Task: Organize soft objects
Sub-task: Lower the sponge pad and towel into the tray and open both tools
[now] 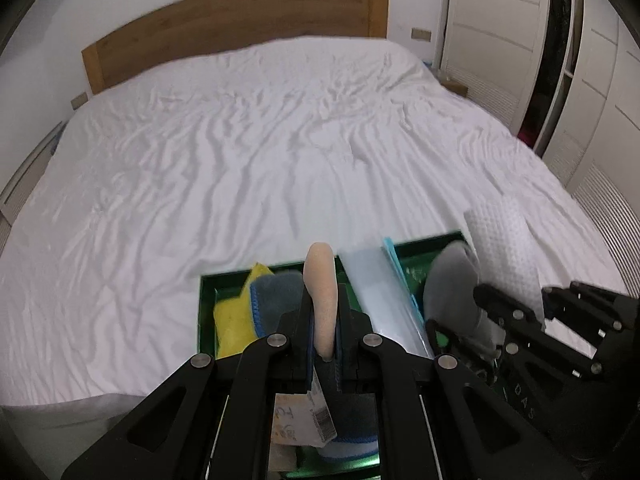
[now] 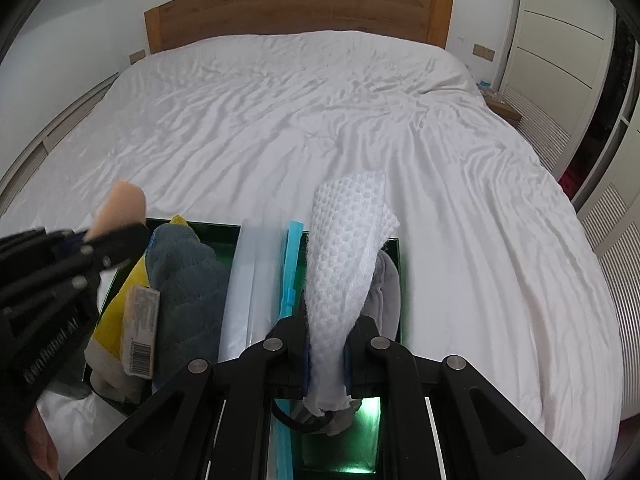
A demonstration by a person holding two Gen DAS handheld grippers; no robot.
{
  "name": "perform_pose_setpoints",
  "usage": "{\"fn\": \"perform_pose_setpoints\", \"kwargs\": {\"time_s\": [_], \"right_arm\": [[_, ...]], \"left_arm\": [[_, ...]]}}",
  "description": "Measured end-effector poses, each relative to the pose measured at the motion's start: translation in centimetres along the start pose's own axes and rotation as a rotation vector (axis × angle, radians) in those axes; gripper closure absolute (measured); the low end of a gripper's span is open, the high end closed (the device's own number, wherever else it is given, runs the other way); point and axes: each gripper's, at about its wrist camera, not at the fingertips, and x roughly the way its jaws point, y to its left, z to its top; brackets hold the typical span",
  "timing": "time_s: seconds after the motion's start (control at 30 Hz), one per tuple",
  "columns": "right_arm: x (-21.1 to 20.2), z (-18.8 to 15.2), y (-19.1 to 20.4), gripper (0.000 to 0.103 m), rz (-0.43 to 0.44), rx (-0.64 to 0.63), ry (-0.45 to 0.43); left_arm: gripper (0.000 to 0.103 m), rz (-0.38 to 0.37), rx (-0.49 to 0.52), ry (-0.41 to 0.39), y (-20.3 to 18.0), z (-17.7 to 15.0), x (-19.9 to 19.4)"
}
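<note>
A dark green box [image 1: 208, 280] [image 2: 216, 227] sits on the bed near its front edge. In it lie a yellow cloth [image 1: 232, 320] [image 2: 112, 312], a grey-blue towel [image 1: 276, 296] [image 2: 188, 280], a clear zip bag [image 1: 380, 288] [image 2: 248, 280] and a grey cloth [image 1: 448, 288] [image 2: 388, 292]. My left gripper [image 1: 325, 312] [image 2: 120, 240] is shut on a thin peach sponge pad [image 1: 320, 276] [image 2: 122, 208], held upright over the box's left half. Over the right half, my right gripper [image 2: 327, 330] [image 1: 524, 300] is shut on a white waffle-weave cloth [image 2: 344, 240] [image 1: 500, 240], which stands up between its fingers.
The white, wrinkled bed sheet [image 1: 240, 160] [image 2: 280, 120] stretches back to a wooden headboard [image 1: 240, 20] [image 2: 300, 8]. White wardrobe doors [image 1: 500, 32] [image 2: 560, 40] stand to the right, beside a small bedside table [image 2: 504, 108]. A barcode label [image 2: 140, 328] lies on the yellow cloth.
</note>
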Motion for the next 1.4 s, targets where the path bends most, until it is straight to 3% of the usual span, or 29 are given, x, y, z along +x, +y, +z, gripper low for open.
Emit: {"fn": "perform_pose_setpoints", "kwargs": {"time_s": [0.1,0.3,0.43,0.53,0.67,0.73,1.4], "right_arm": [[1.0,-0.3,0.1,0.091,-0.009,-0.008,0.032],[2.3,0.3,0.0,0.084,-0.012,-0.014,0.055],[2.6,0.5,0.1,0.077,-0.009,-0.019,0.056],[2.3,0.6,0.1,0.065,-0.015,-0.028,0.040],[2.1,0.6,0.2,0.055,-0.019,-0.037,0.032],[1.9,0.4,0.3,0.053,-0.018,-0.039,0.026],[-1.1,0.0,0.8,0.046,-0.042,-0.034,-0.010]], "left_arm": [[0.098,-0.003,-0.003,0.065,0.1,-0.7,1.4],[0.095,0.006,0.005,0.106,0.0,-1.5,2.5],[0.087,0.003,0.015,0.116,-0.3,-1.8,2.6],[0.072,-0.011,0.010,0.117,-0.2,-1.7,2.5],[0.069,-0.008,0.019,0.113,-0.5,-1.6,2.2],[0.063,0.001,0.025,0.112,-0.6,-1.6,2.2],[0.049,0.019,-0.005,0.093,0.4,-1.9,-0.2]]}}
